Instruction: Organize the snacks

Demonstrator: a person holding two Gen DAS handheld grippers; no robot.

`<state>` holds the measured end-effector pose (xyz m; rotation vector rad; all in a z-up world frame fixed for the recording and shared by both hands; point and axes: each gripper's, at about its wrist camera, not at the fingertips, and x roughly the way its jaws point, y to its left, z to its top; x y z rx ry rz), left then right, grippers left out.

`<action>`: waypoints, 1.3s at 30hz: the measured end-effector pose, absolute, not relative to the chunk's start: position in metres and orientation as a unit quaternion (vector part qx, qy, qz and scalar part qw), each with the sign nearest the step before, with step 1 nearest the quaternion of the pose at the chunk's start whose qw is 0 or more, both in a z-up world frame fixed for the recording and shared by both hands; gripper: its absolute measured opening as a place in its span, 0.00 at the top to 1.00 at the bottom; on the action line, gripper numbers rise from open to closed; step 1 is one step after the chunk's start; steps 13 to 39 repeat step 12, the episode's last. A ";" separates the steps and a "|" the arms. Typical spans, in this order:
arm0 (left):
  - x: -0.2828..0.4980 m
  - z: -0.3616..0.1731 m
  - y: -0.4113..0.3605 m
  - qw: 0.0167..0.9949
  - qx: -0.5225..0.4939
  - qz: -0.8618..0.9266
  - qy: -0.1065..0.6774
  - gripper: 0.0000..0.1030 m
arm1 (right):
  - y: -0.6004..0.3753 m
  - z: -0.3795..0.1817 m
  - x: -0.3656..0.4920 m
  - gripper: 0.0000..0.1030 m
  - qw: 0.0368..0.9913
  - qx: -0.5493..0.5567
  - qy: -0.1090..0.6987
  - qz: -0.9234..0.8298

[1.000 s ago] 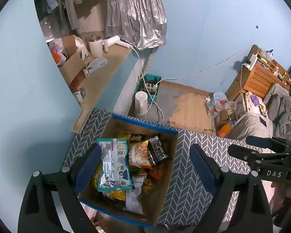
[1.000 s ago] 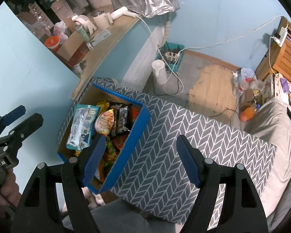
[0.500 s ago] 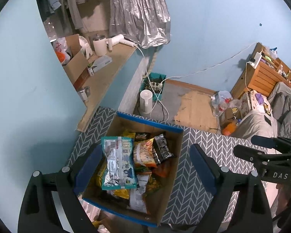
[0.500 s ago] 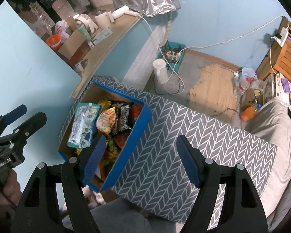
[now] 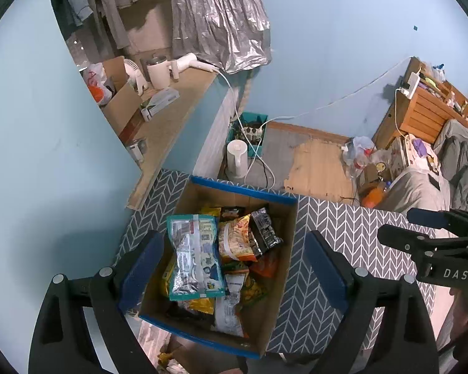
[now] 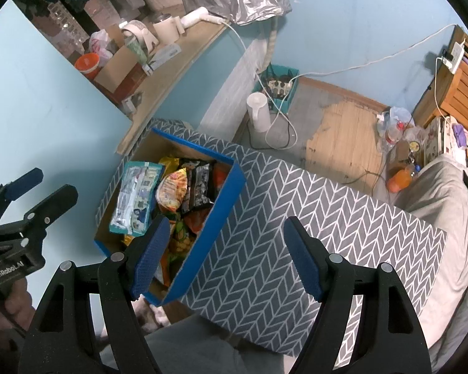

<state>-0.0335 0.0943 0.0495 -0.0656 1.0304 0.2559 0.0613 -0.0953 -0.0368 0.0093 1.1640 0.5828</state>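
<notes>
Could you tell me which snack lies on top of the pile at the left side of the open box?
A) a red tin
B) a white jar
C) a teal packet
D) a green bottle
C: a teal packet lies flat over the other snacks at the left side of the box.

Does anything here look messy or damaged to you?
Yes. The snack packets are heaped loosely in the blue-edged cardboard box, a teal packet lying on top. Beyond, the grey floor covering is torn away, baring wood.
</notes>
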 end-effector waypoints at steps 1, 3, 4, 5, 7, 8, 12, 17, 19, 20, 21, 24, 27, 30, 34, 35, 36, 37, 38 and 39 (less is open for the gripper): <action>-0.034 0.050 0.094 0.862 -0.031 0.122 0.492 0.10 | -0.095 -0.037 0.059 0.26 0.796 0.004 0.542 0.271; -0.034 0.050 0.094 0.861 -0.031 0.121 0.492 0.10 | -0.096 -0.038 0.058 0.26 0.796 0.005 0.542 0.270; -0.033 0.050 0.093 0.862 -0.031 0.121 0.492 0.10 | -0.095 -0.038 0.057 0.26 0.796 0.005 0.542 0.270; -0.033 0.050 0.094 0.861 -0.031 0.121 0.492 0.10 | -0.095 -0.038 0.057 0.26 0.796 0.004 0.542 0.270; -0.033 0.050 0.093 0.861 -0.031 0.120 0.493 0.10 | -0.095 -0.038 0.057 0.26 0.795 0.004 0.542 0.271; -0.033 0.050 0.093 0.861 -0.032 0.120 0.492 0.10 | -0.096 -0.038 0.060 0.26 0.795 0.004 0.542 0.271; -0.033 0.050 0.094 0.861 -0.036 0.123 0.491 0.10 | -0.096 -0.039 0.057 0.26 0.795 0.005 0.543 0.272; -0.033 0.050 0.094 0.861 -0.036 0.123 0.491 0.10 | -0.096 -0.039 0.057 0.26 0.795 0.005 0.543 0.272; -0.033 0.050 0.094 0.861 -0.036 0.123 0.491 0.10 | -0.096 -0.039 0.057 0.26 0.795 0.005 0.543 0.272; -0.033 0.050 0.094 0.861 -0.036 0.123 0.491 0.10 | -0.096 -0.039 0.057 0.26 0.795 0.005 0.543 0.272; -0.033 0.050 0.094 0.861 -0.036 0.123 0.491 0.10 | -0.096 -0.039 0.057 0.26 0.795 0.005 0.543 0.272; -0.033 0.050 0.094 0.861 -0.036 0.123 0.491 0.10 | -0.096 -0.039 0.057 0.26 0.795 0.005 0.543 0.272; -0.033 0.050 0.094 0.861 -0.036 0.123 0.491 0.10 | -0.096 -0.039 0.057 0.26 0.795 0.005 0.543 0.272; -0.033 0.050 0.094 0.861 -0.036 0.123 0.491 0.10 | -0.096 -0.039 0.057 0.26 0.795 0.005 0.543 0.272; -0.033 0.050 0.094 0.861 -0.036 0.123 0.491 0.10 | -0.096 -0.039 0.057 0.26 0.795 0.005 0.543 0.272; -0.033 0.050 0.094 0.861 -0.036 0.123 0.491 0.10 | -0.096 -0.039 0.057 0.26 0.795 0.005 0.543 0.272; -0.033 0.050 0.094 0.861 -0.036 0.123 0.491 0.10 | -0.096 -0.039 0.057 0.26 0.795 0.005 0.543 0.272; -0.033 0.050 0.094 0.861 -0.036 0.123 0.491 0.10 | -0.096 -0.039 0.057 0.26 0.795 0.005 0.543 0.272; -0.033 0.050 0.094 0.861 -0.036 0.123 0.491 0.10 | -0.096 -0.039 0.057 0.26 0.795 0.005 0.543 0.272; -0.033 0.050 0.094 0.861 -0.036 0.123 0.491 0.10 | -0.096 -0.039 0.057 0.26 0.795 0.005 0.543 0.272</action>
